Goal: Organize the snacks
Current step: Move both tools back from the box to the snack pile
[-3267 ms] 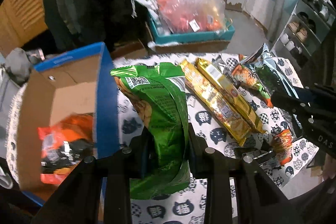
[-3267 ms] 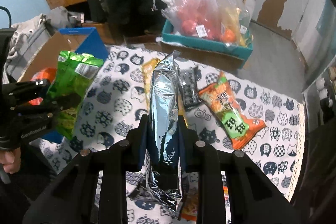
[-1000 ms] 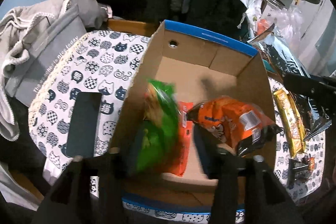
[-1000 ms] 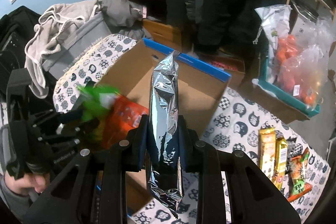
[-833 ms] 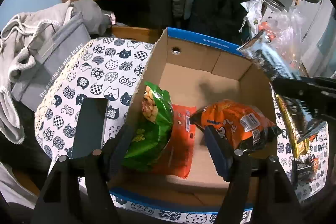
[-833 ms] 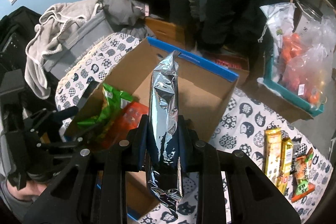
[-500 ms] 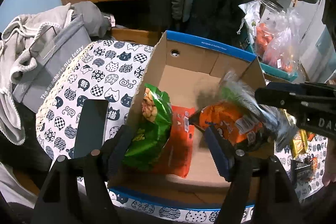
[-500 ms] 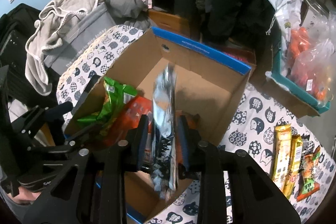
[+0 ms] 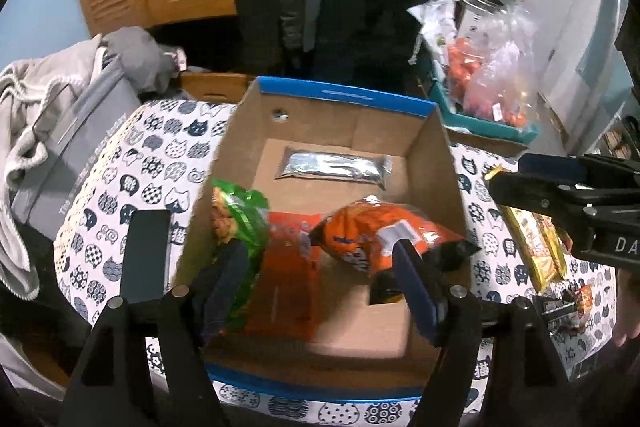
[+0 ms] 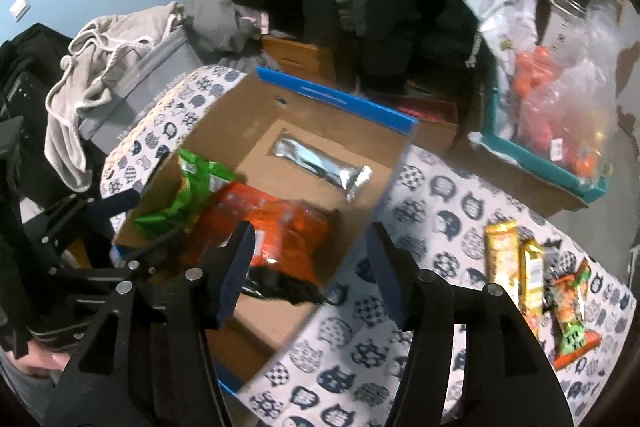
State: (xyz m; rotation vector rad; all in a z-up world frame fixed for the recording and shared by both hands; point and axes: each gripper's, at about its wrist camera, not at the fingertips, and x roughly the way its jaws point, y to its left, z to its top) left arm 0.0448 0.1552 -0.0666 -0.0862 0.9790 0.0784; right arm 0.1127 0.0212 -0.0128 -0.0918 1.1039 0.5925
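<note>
Now both claws hang empty over the cardboard box point(image 9: 434, 163) that sits on the cat-print desk point(image 9: 168, 163). The left claw point(image 9: 320, 291) is spread wide, its jaws having just been opening, with nothing between them. The right claw point(image 10: 310, 275) is spread too, its jaws having just been opening, and nothing is pinched there either. Inside the box, the silver packet point(image 9: 334, 167) lies flat on the floor near the far wall. The green bag point(image 9: 238, 223) leans against the left wall, and the orange bag point(image 9: 384, 235) rests nearer the right wall, over a flat orange-red packet point(image 9: 288, 267). Out on the desk to the right lie yellow bars point(image 10: 516, 267) and a small orange-green packet point(image 10: 570, 315). A dark phone point(image 9: 146, 255) lies just left of the box.
</note>
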